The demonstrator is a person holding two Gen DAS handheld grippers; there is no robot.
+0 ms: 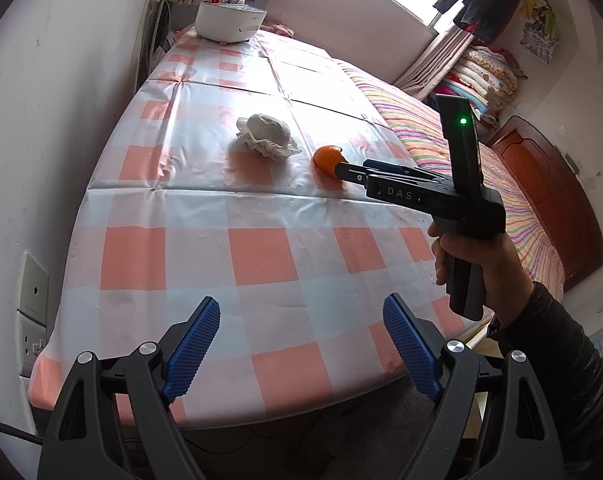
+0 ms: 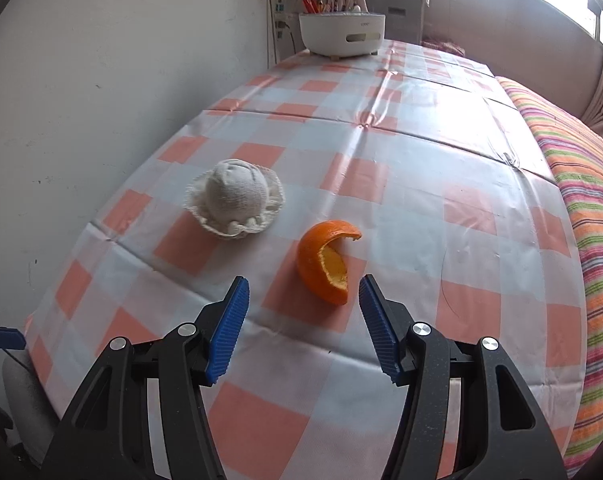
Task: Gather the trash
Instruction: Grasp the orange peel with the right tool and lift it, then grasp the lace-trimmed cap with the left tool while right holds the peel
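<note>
Right claw: the right claw (image 2: 303, 296) points down at the bench with its blue pads (image 2: 229, 328) parted about halfway; nothing is gripped. Its tips flank the near end of the orange peel, no pad touching it. From the left wrist view a hand (image 1: 481, 264) in a dark sleeve holds its handle, a green light glowing on top.
Left claw: the left claw (image 1: 301, 320) hovers over the near edge of the bench, spread wide and empty.
Bench: the bench (image 2: 441, 152) wears a glossy cloth of orange and pale checks, creased along its folds, and stands against a white wall.
Bed: a bed (image 2: 589, 184) with a striped cover lies just beside the bench on the right.
White tub: a white tub (image 2: 341, 32) sits at the far end of the bench, pens standing behind it.
Knitted hat: a small cream knitted hat (image 2: 235, 196) with a frilled brim rests mid-bench, near the peel on its left but apart from it.
Orange peel: a curved orange peel (image 2: 325, 264) lies on the cloth, pale inner side facing right, just ahead of the right claw.
</note>
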